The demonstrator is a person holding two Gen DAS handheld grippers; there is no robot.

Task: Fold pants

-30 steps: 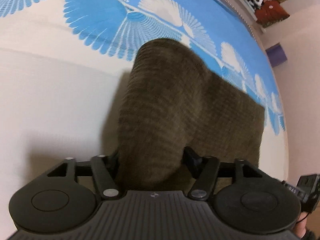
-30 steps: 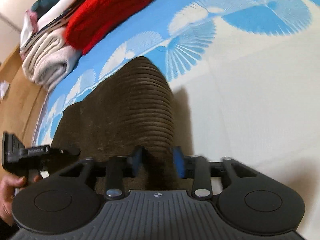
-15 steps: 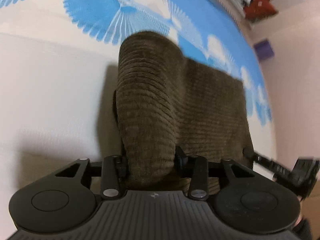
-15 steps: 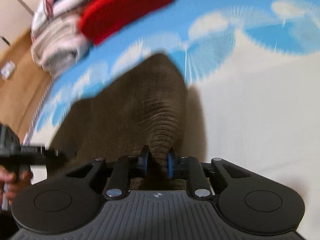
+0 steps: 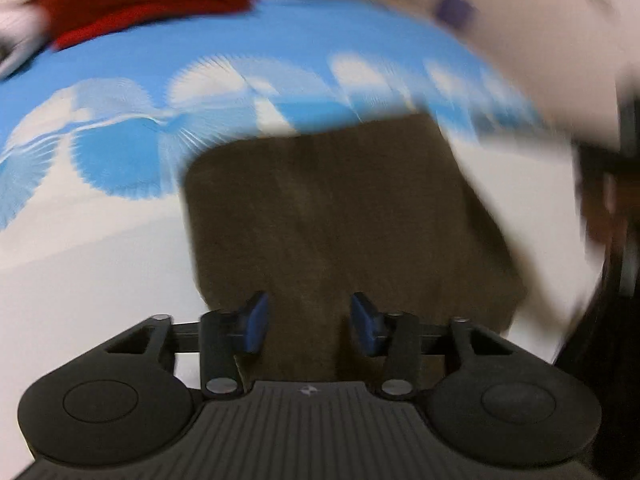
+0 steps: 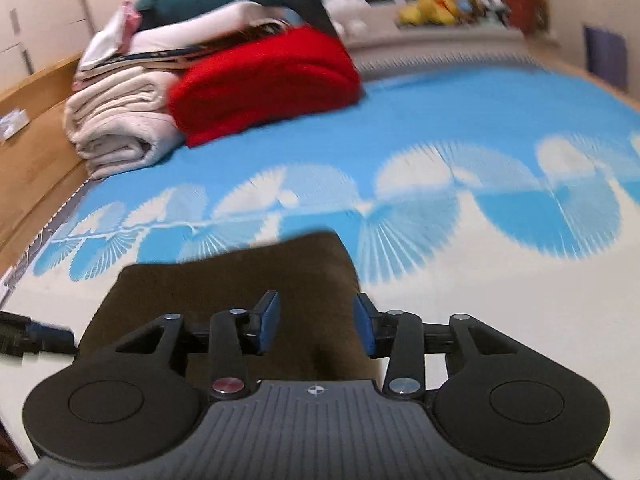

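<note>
Both grippers, left [image 5: 306,322] and right [image 6: 316,322], just let go: fingers now spread and empty over the pants [image 5: 340,216], which lie folded flat near the bed's [image 6: 500,280] near edge, so this fold looks done.

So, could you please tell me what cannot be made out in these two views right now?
- Left wrist view: the near edge of the brown pants is hidden behind the left claw; motion blur smears the cloth.
- Right wrist view: the pants' near edge sits behind the right claw.
- The yellow toys are too blurred to identify.
</note>
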